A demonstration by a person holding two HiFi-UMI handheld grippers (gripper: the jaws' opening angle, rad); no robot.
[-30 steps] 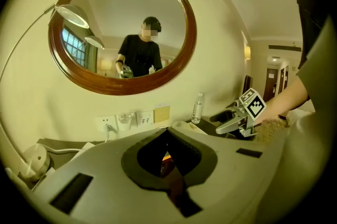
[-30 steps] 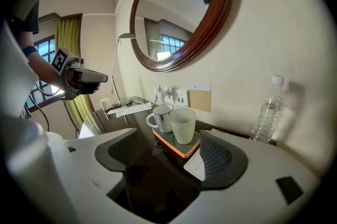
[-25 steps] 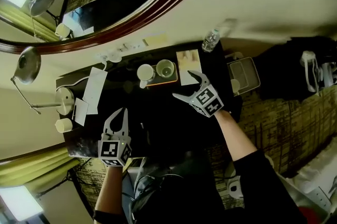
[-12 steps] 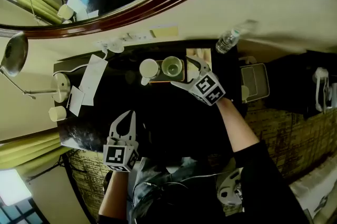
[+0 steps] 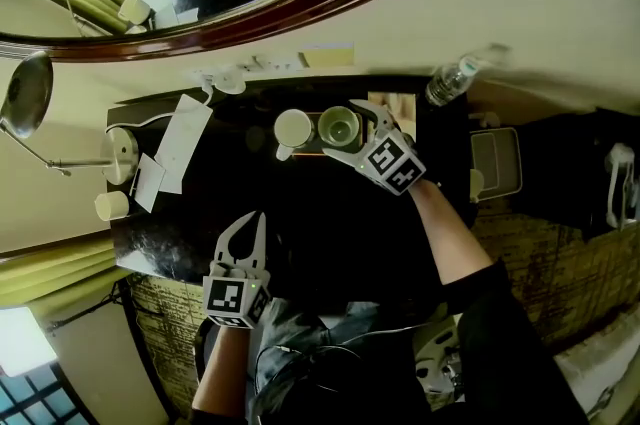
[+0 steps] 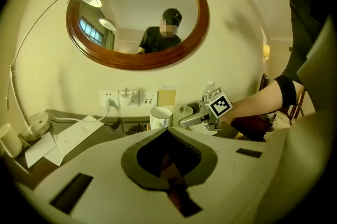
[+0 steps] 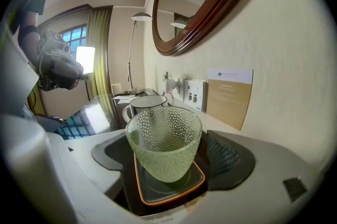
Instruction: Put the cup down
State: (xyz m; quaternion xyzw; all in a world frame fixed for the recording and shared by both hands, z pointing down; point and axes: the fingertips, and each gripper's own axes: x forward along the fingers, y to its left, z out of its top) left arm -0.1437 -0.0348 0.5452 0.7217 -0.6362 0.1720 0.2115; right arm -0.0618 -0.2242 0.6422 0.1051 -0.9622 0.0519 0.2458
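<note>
A dimpled green glass cup (image 7: 164,141) stands upright on a small dark tray with an orange rim (image 7: 174,191), at the back of the black table (image 5: 330,223). My right gripper (image 5: 340,127) straddles the cup. Its jaws have just been closing a little, and a gap still shows between the cup and the right pad (image 7: 227,157), so it is open. A white mug (image 5: 292,128) stands just left of the cup. My left gripper (image 5: 250,221) hangs shut and empty over the table's near edge, well apart from the cup (image 6: 184,110).
A water bottle (image 5: 448,83) lies at the table's back right. Papers (image 5: 180,153), a lamp base (image 5: 120,156) and a small white cup (image 5: 110,205) sit at the left. Wall sockets (image 6: 126,97) and a round mirror (image 6: 138,12) are behind the table.
My right gripper has moved left and back across the table and now has the green cup between its jaws. The left gripper has sunk slightly and stays shut.
</note>
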